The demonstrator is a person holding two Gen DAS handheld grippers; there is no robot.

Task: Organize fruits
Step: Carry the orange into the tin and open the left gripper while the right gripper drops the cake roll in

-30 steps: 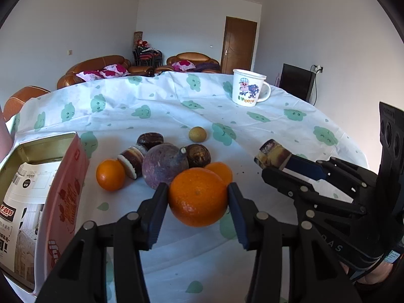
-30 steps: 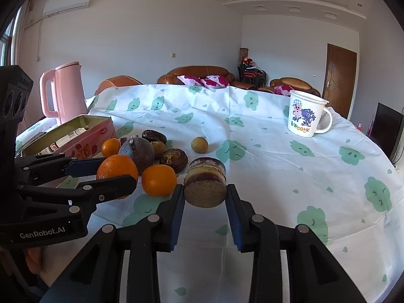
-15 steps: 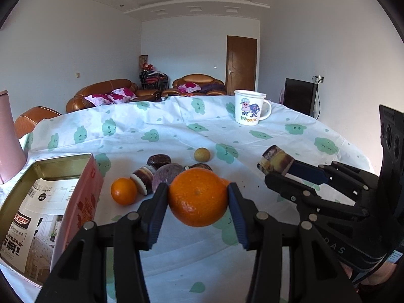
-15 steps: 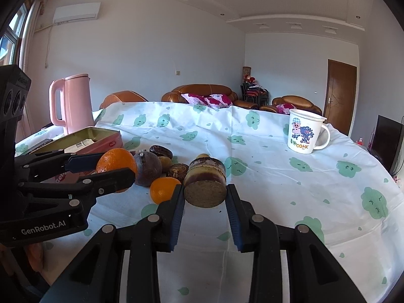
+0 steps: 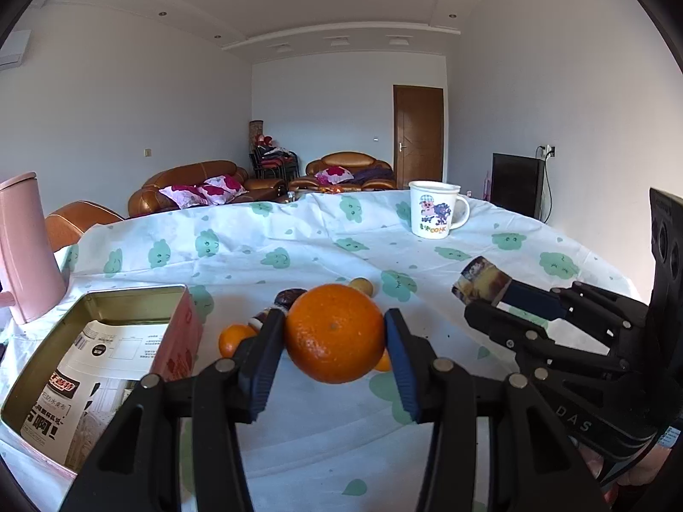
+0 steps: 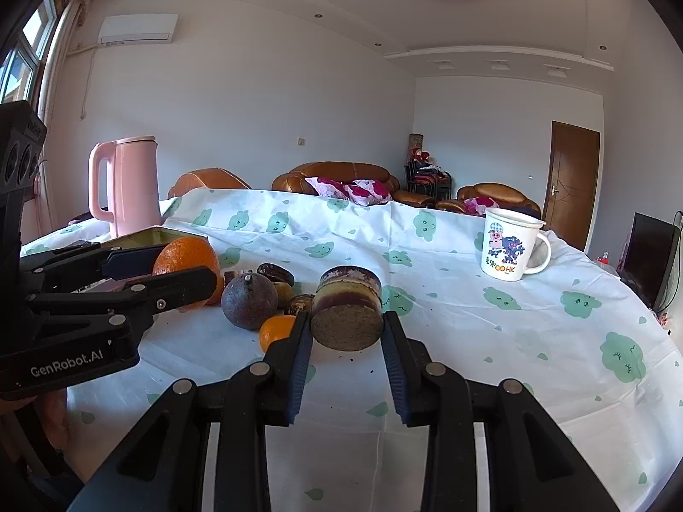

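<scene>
**Both tools loaded, tin to the left**

The worktop (image 5: 299,426), under a white cloth with green prints, carries everything. Largest on it is the open pink tin (image 5: 98,358), lying low and to the left of the left tool (image 5: 334,341); it is probably where the fruit goes, though that is a guess. A paper sheet lines its floor.

The left tool is clenched on a big orange (image 5: 335,333), held clear above the cloth with a pad on each flank. The orange is round, so it has no long axis to speak of; a small dimple on it faces back toward the camera. To place it well, swing it left over the tin's near wall, lower until it rests on the paper, and only then release, since a round fruit dropped early would roll.

The right tool (image 6: 346,333) grips a short layered cylinder (image 6: 346,311), cake-like, its flat crumbly end facing the camera and its axis running forward along the fingers.

Ahead of the tools, the remaining pile sits together: a dark purple fruit (image 6: 249,303), then a small orange (image 6: 275,332) just below it.
</scene>
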